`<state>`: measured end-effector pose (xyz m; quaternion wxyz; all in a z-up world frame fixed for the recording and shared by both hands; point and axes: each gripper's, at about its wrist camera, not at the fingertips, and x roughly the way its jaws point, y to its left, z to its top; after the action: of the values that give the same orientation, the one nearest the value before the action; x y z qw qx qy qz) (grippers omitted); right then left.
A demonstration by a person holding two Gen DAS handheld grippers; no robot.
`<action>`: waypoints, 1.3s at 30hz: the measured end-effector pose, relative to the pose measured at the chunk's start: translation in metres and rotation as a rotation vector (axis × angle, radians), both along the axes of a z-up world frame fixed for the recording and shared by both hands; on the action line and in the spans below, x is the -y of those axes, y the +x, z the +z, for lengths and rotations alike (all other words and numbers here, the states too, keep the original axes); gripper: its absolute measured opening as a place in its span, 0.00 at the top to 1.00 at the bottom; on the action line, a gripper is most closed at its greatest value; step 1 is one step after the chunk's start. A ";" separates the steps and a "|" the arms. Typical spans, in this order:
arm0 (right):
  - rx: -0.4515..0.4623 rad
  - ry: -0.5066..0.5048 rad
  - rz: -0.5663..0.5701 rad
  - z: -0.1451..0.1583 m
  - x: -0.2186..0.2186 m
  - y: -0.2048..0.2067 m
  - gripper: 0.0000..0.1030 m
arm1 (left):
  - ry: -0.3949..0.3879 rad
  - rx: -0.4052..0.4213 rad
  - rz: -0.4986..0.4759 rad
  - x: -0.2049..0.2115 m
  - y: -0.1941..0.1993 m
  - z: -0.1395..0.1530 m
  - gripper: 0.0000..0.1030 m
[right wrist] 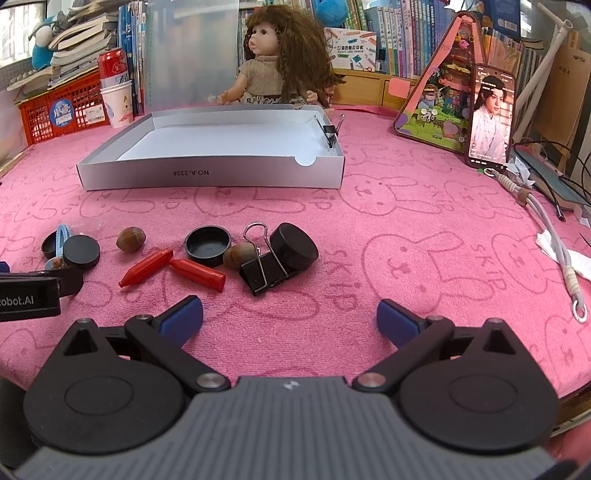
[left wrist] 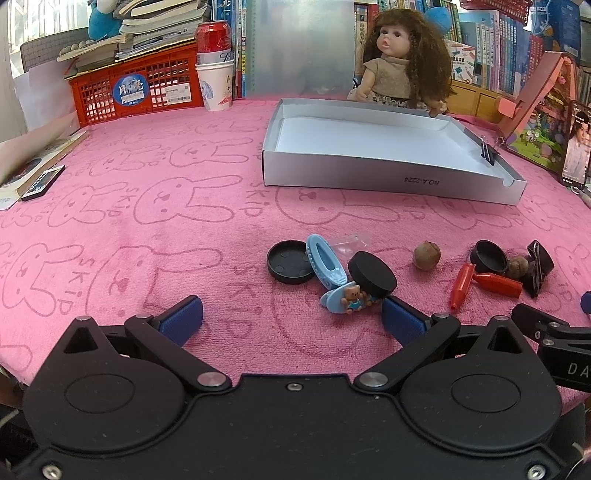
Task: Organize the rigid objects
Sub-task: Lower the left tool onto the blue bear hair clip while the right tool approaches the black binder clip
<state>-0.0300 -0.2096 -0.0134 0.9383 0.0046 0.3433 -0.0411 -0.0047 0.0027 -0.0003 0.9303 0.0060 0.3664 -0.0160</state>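
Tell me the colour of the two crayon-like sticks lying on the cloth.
Red sticks, clearest in the right wrist view.

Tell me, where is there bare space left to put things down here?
The white box is bare inside except a clip on its right wall. Open pink cloth lies left of it. It is crowded by the black caps and red pieces.

A home study desk: packed colourful bookshelves along the top, curly-haired brown doll, pink bunny-print towel.
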 end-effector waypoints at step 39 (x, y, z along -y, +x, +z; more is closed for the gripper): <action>0.070 0.070 0.165 0.013 0.006 0.009 0.51 | -0.073 0.064 -0.162 0.014 -0.014 0.021 0.75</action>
<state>-0.0206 -0.2155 -0.0007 0.9493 0.0104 0.3105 0.0485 -0.0191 -0.0115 0.0207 0.9367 0.0020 0.3342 -0.1042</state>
